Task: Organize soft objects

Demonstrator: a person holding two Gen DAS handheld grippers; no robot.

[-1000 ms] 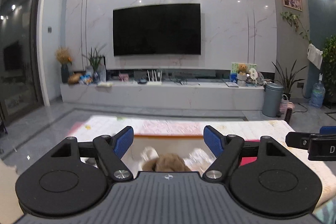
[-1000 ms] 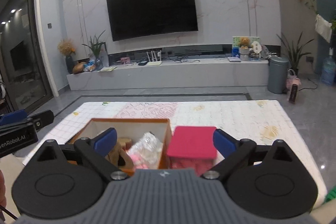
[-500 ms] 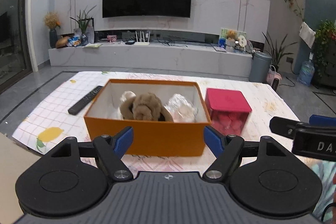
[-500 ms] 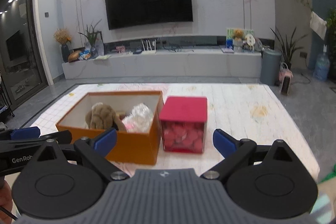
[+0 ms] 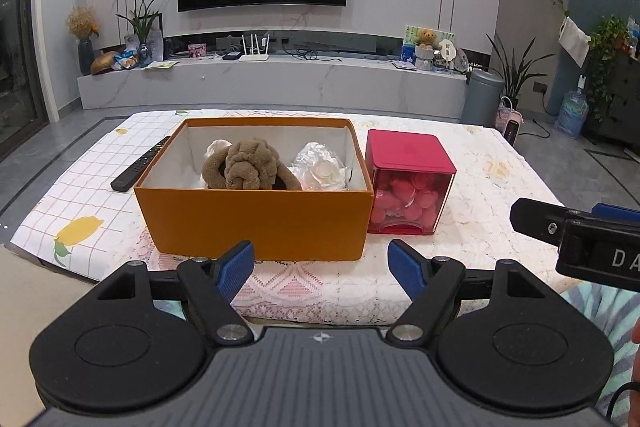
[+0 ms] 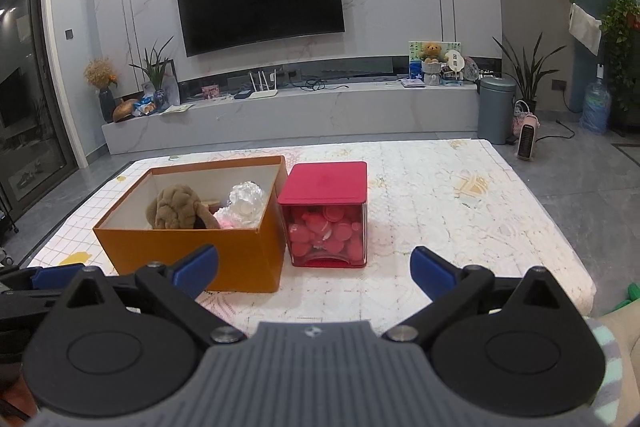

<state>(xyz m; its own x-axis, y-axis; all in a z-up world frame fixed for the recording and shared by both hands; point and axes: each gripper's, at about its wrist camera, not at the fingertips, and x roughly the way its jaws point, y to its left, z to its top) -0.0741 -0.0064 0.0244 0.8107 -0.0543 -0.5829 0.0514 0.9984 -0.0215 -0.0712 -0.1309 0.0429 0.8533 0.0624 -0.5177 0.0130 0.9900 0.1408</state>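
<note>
**Both tools back off from a filled box**

Left wrist view: the left tool [image 5: 321, 265] hangs spread and empty at the near edge of the worktop [image 5: 500, 171]. A second ago it sat close over the box [image 5: 256, 215], with only the plush top showing; now it has drawn back and the whole box is in sight. Inside lie a brown plush [image 5: 250, 166], a white soft item [image 5: 218, 147] behind it and a crinkly wrapped bundle [image 5: 320, 167] to the right. A red-lidded case [image 5: 408, 183] stands just right of the box, a remote [image 5: 140, 165] to its left. On the right tool's side the letters "DA" can be read.

Right wrist view: the right tool [image 6: 314, 267] is likewise spread, empty and pulled back. With the soft things in the box and no others seen loose, the sorting looks done or nearly so.
</note>
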